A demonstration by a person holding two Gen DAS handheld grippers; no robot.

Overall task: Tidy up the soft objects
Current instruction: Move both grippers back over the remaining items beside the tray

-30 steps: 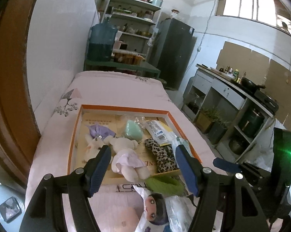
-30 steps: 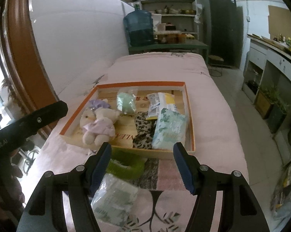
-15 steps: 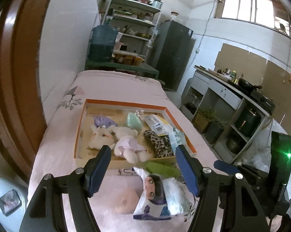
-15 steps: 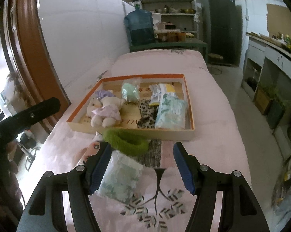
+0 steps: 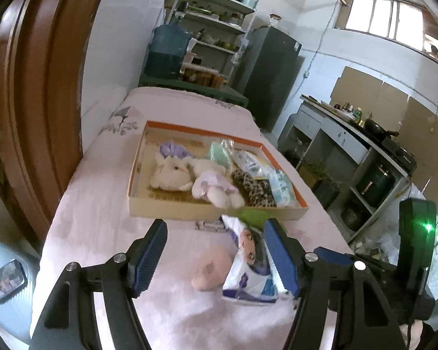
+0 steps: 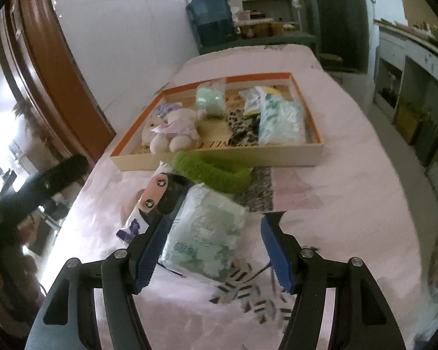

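Observation:
An orange-rimmed shallow box (image 5: 172,208) (image 6: 219,163) on the pink bed holds a white plush toy (image 5: 172,172) (image 6: 175,128), a leopard-print cloth (image 5: 255,188) and several soft packets. In front of it lie a green fuzzy band (image 6: 210,172) (image 5: 255,217), a doll-face packet (image 5: 252,265) (image 6: 157,195), a pale green tissue pack (image 6: 207,233) and a peach round pad (image 5: 208,271). My left gripper (image 5: 216,253) is open above the pad. My right gripper (image 6: 213,250) is open above the tissue pack.
A white wall and brown door frame (image 5: 29,116) run along the bed's left. A blue water jug (image 5: 166,52), shelves and a dark fridge (image 5: 268,78) stand beyond the bed. A counter with pots (image 5: 373,151) lines the right.
Both grippers have pulled back from the box toward the near end of the bed. More of the loose items in front of the box are now in view. Both stay open.

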